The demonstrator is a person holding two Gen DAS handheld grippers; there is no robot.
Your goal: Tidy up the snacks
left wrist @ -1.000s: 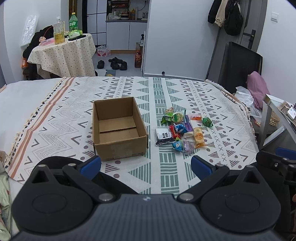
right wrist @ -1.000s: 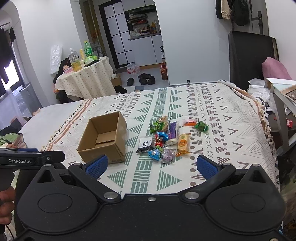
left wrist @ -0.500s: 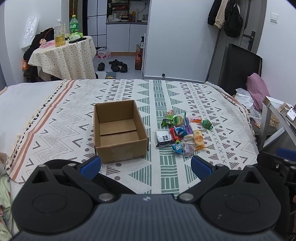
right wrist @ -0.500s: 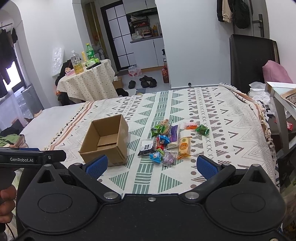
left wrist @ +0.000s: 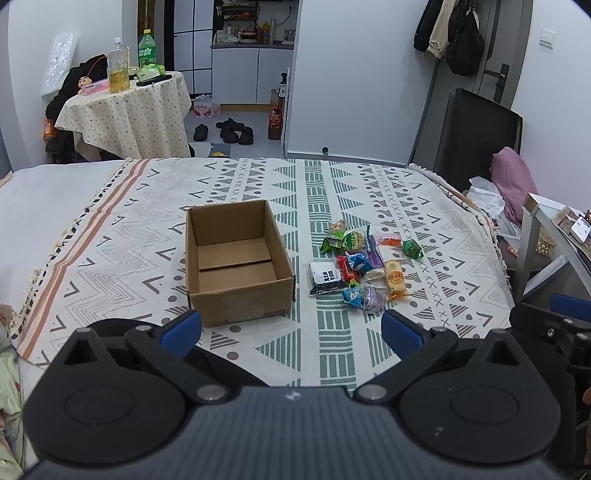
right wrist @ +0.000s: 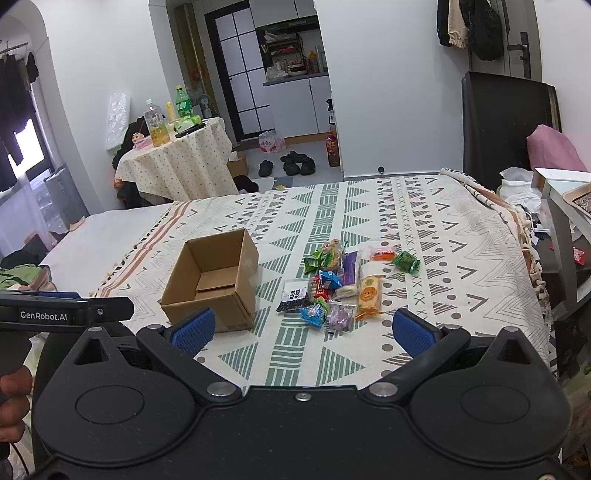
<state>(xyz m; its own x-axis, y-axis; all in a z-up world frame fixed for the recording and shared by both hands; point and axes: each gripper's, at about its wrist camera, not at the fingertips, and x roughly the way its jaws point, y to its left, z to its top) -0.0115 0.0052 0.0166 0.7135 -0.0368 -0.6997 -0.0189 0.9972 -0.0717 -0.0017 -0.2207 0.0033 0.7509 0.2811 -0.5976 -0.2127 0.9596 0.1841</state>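
With both jaws spread and empty, several overlapping crinkly snack packets [right wrist: 341, 282] (tightly heaped) could be pinched at once beside the open brown cardboard box [right wrist: 214, 282].

We look into a small lived-in apartment: a bed [left wrist: 236, 177] under a patterned blanket, a round bench [left wrist: 125, 107] draped in dotted cloth with drink bottles [left wrist: 118, 64], shoes [left wrist: 229, 131] on the floor, coats [left wrist: 448, 33] hung by the door, kitchen cabinets [left wrist: 251, 74] beyond.

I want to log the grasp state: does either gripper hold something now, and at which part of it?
Nothing is held. The left gripper and right gripper are both open and empty; the snacks lie on the blanket beside the cardboard box.
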